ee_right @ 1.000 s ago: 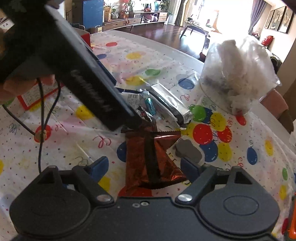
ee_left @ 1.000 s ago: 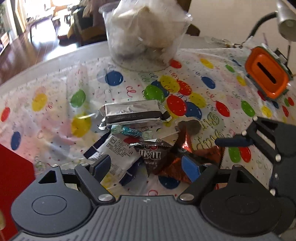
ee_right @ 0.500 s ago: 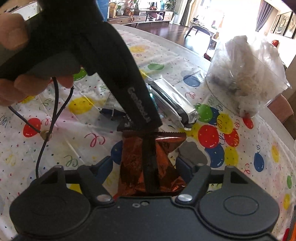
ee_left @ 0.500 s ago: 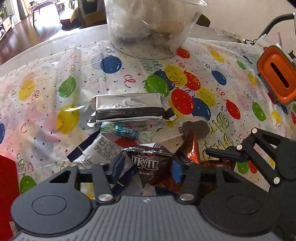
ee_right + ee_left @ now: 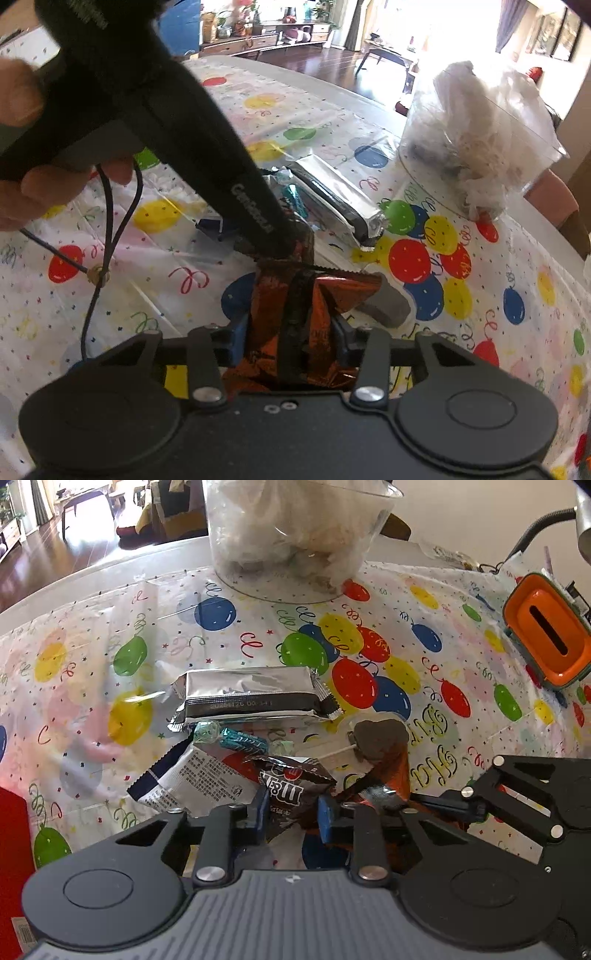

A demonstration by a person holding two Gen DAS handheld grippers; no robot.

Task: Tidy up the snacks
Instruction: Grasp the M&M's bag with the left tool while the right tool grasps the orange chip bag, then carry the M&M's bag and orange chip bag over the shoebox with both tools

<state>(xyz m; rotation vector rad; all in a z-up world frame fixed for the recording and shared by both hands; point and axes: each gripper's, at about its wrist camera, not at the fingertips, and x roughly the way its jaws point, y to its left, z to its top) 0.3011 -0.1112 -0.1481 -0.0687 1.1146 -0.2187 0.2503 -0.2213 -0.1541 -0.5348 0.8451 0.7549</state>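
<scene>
On the balloon-print tablecloth (image 5: 369, 602) lies a small heap of snacks. The jaws of my left gripper (image 5: 292, 810) are closing, and their blue pads pinch the brown M&M's packet (image 5: 291, 779). My right gripper (image 5: 291, 334) is closing too, its pads squeezing the crumpled orange foil packet (image 5: 273, 295). Around them lie a silver bar (image 5: 251, 694), a teal wrapped candy (image 5: 242, 738), a white printed packet (image 5: 199, 779) and a grey lollipop (image 5: 380, 736). In the right wrist view, the left gripper's body (image 5: 184, 147) and a hand (image 5: 22, 184) hide part of the heap.
A clear plastic tub (image 5: 295, 535) stuffed with white bags stands at the far side of the table. An orange slotted device (image 5: 546, 638) sits at the right, and a red object (image 5: 13, 849) at the near left. A thin black cable (image 5: 107, 221) hangs from the left gripper.
Both pairs of jaws have narrowed from wide apart to pinching their packets. The orange foil packet has crumpled and lifted at its edges. Neither hand has shifted much.
</scene>
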